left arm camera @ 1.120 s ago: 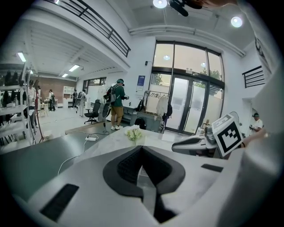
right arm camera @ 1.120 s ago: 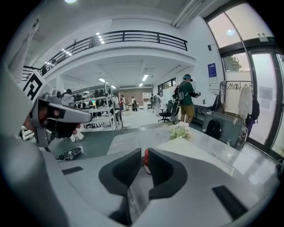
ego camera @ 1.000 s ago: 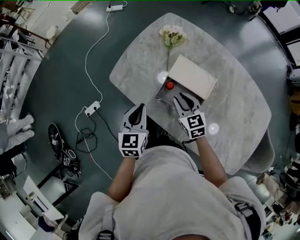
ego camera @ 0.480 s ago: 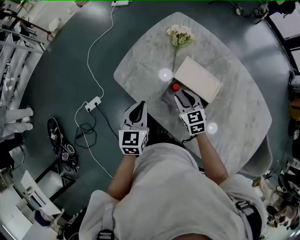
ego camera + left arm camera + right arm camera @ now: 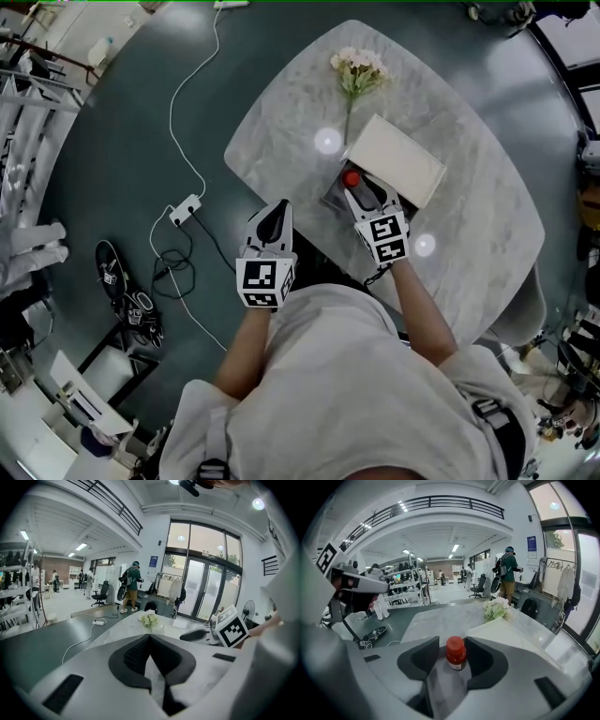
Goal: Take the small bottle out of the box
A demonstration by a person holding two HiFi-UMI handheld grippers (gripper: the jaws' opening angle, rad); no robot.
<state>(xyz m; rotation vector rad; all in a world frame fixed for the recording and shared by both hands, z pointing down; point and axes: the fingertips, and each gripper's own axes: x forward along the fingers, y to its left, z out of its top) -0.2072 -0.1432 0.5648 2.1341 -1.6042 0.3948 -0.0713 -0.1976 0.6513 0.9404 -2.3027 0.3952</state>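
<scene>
Between the fingers of the right gripper [image 5: 364, 192], which have just been opening and stand apart without pressing it, the small bottle [image 5: 455, 652] stands upright inside the box [image 5: 394, 161] on the marble table [image 5: 469, 197]. Off the table's near edge, the left gripper [image 5: 150, 637] hangs with fingers together, empty.

Small bottle [image 5: 455, 652]: bright red cap, red body, pale label band. Flat rectangular box [image 5: 395, 157]: plain cream-white lid, grey inside. Oval stone table [image 5: 469, 225]: light grey marble with faint darker veining. Bunch of flowers [image 5: 357, 66]: cream-white blooms, green stem. Floor [image 5: 112, 159]: dark grey-green, crossed by a white cable [image 5: 176, 112]. My left gripper [image 5: 277, 214]: pale grey shell, black finger pads [image 5: 133, 658], and a cube of black-and-white square markers.
</scene>
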